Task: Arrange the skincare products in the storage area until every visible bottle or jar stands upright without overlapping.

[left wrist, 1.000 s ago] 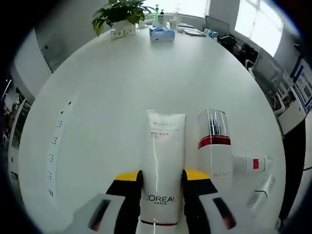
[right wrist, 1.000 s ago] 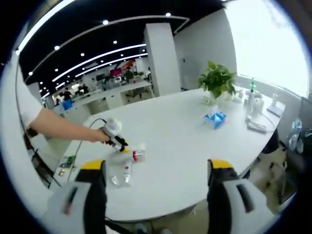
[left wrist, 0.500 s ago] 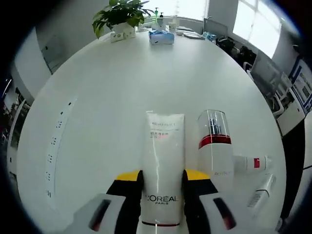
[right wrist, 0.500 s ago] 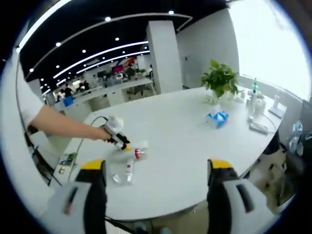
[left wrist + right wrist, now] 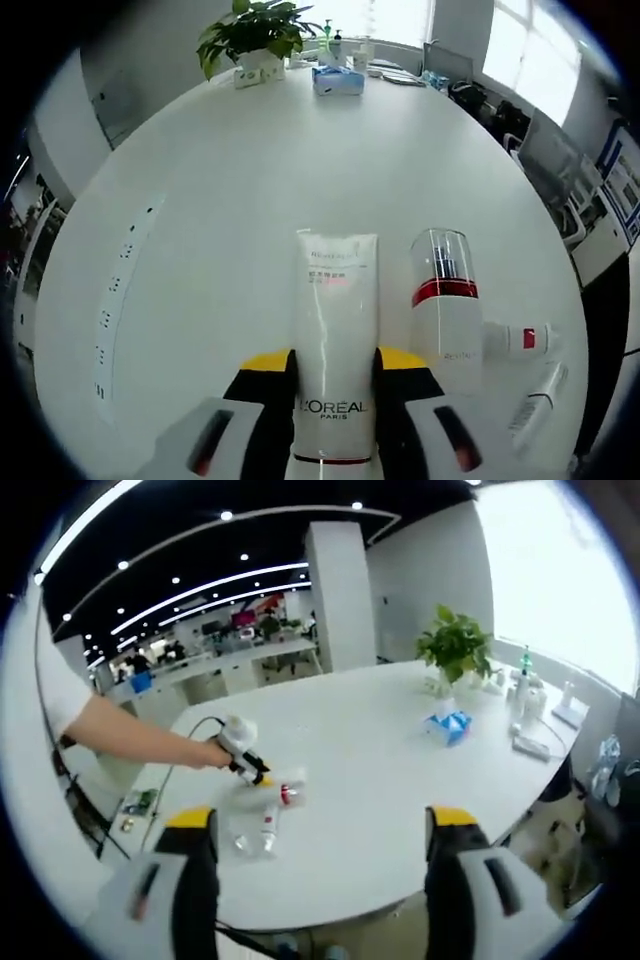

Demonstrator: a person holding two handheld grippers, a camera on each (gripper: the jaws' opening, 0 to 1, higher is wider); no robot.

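"Holding the white tube [image 5: 335, 350] on the table [image 5: 220, 200], left gripper [image 5: 333, 375] clamped round it, beside the red-banded bottle [image 5: 446, 310]."

"And the right gripper [image 5: 318, 830]?"

"Jaws apart, empty, well off. I'd set the tube square, then release gently so it won't topple."

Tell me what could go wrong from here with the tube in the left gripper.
1. The L'Oreal tube is clamped low by the left gripper; its flat crimped end may not hold it upright once released.
2. The red-banded pump bottle stands close beside it, so a swing could topple it.
3. Two small bottles lie flat near the table edge and might roll off.
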